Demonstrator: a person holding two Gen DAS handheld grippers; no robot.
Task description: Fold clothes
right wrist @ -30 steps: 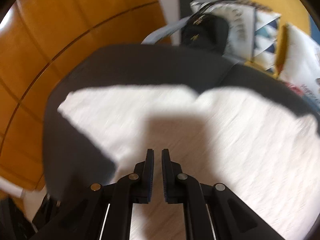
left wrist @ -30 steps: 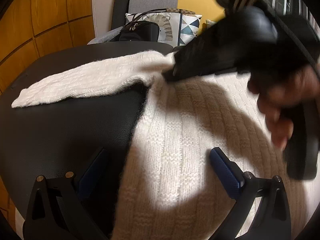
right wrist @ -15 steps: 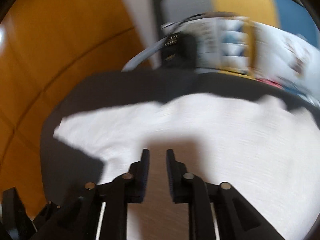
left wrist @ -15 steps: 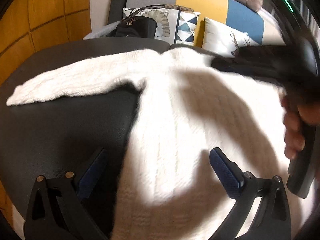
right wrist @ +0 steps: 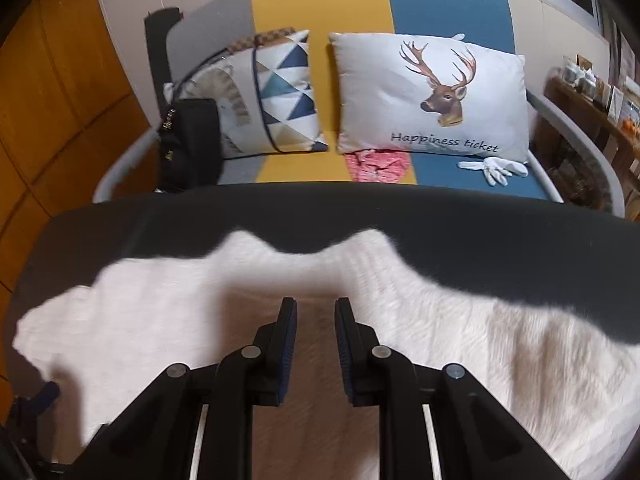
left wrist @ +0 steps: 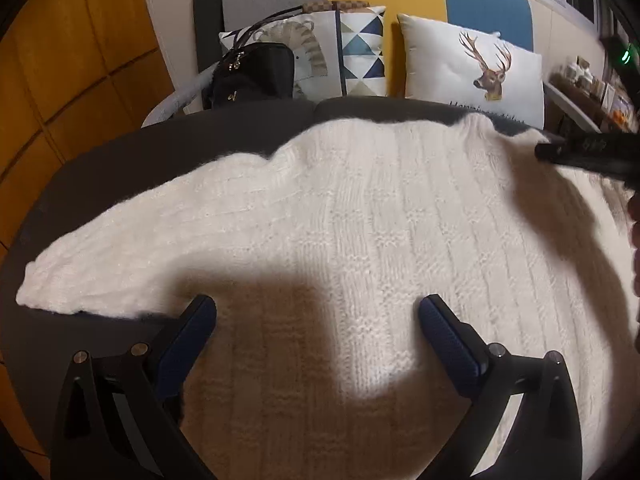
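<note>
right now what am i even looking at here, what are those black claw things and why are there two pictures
Those black claws are hand-held grippers, one in each of a person's hands; no robot is involved. Each picture comes from a wide-angle camera mounted on one gripper, looking along its two fingers.

The left gripper is wide open and holds nothing. The right gripper is partly open, also holding nothing; it shows at the right edge of the left view too.

Both hover over a white cable-knit sweater spread flat on a dark round table, one sleeve stretched out leftward. Behind is a sofa with a white deer-print cushion, a cushion patterned with triangles and a black handbag.
</note>
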